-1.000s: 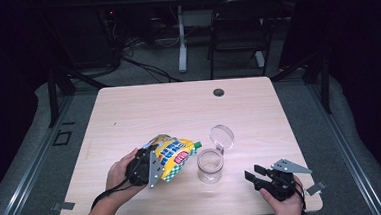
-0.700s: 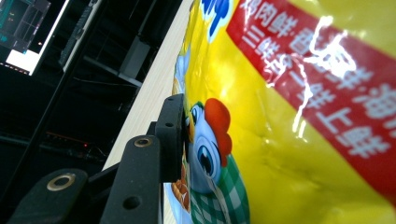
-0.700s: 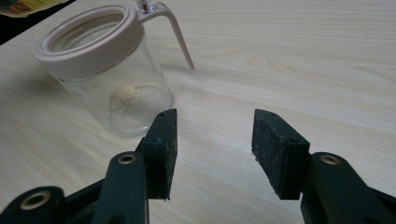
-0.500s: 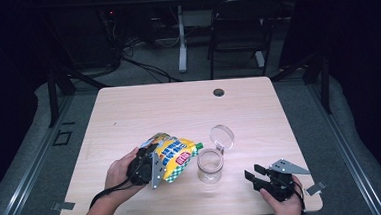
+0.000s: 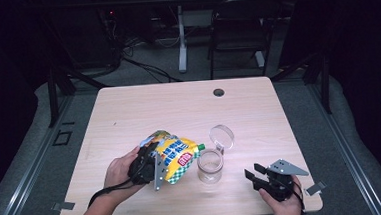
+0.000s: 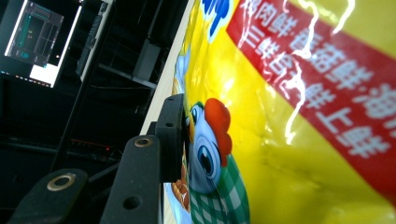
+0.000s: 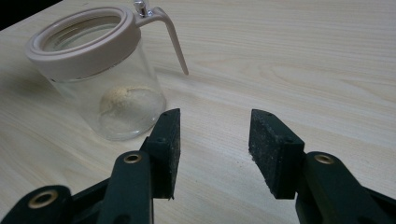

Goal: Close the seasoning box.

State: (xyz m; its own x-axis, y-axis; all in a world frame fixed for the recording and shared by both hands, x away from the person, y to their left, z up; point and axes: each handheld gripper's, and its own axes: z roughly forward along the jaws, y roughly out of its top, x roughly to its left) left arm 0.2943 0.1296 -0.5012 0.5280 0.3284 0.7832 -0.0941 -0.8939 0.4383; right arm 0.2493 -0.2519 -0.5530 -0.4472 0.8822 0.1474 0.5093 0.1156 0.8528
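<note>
A yellow food pouch [image 5: 174, 156] with a red label and a green spout [image 5: 201, 147] is held tilted just over the table, its spout pointing at the jar. My left gripper [image 5: 154, 162] is shut on the pouch [image 6: 289, 116]; one black finger [image 6: 172, 135] presses its printed side. A clear glass jar [image 5: 210, 165] stands mid-table with its hinged lid [image 5: 222, 135] flipped open. The jar [image 7: 100, 74] holds a little beige powder [image 7: 122, 100]. My right gripper [image 5: 255, 176] rests low to the right of the jar. Its jaws [image 7: 214, 140] have just been closing a little, still open with nothing between them.
The wooden table [image 5: 153, 109] has a round cable hole [image 5: 218, 92] near its far edge. A dark chair [image 5: 239, 29] and a desk leg stand behind the table. Bare tabletop lies beyond the jar and pouch.
</note>
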